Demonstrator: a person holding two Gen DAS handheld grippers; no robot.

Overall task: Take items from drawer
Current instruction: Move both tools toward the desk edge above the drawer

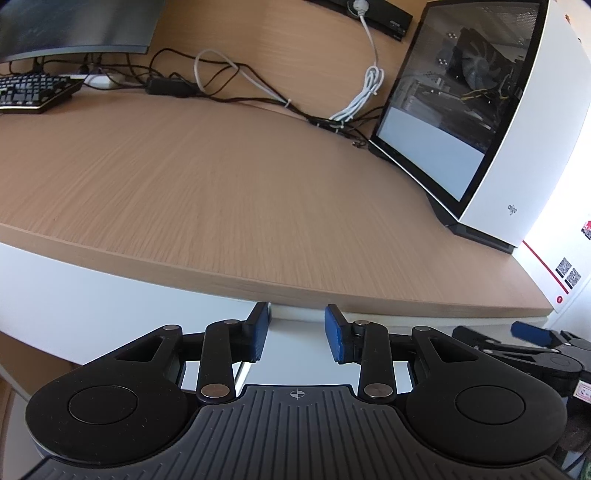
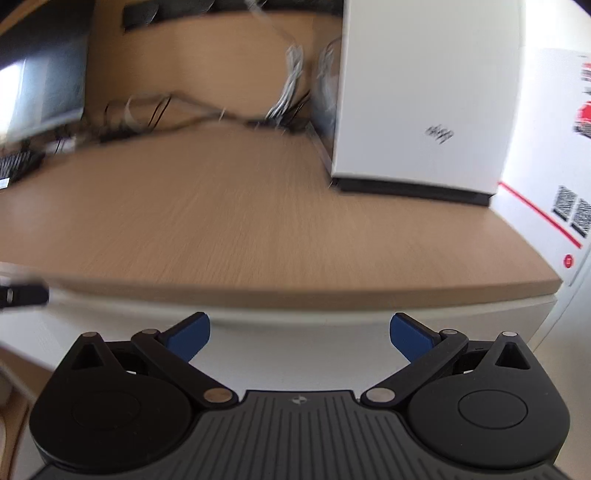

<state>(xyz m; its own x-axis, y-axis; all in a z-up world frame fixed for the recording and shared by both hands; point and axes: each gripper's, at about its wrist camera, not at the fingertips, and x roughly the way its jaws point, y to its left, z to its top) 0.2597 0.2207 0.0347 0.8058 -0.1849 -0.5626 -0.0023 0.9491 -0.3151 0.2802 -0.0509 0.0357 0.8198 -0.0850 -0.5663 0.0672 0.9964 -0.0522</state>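
Note:
My left gripper is open with nothing between its blue pads, held just below the front edge of the wooden desk and facing the white drawer front under it. My right gripper is open wide and empty, also in front of the white drawer front beneath the desk; its view is blurred. The right gripper shows at the right edge of the left wrist view. No drawer contents are visible.
A white computer case with a glass side stands at the desk's right, next to a white box with red stripe and QR codes. Tangled cables, a keyboard and a monitor sit at the back.

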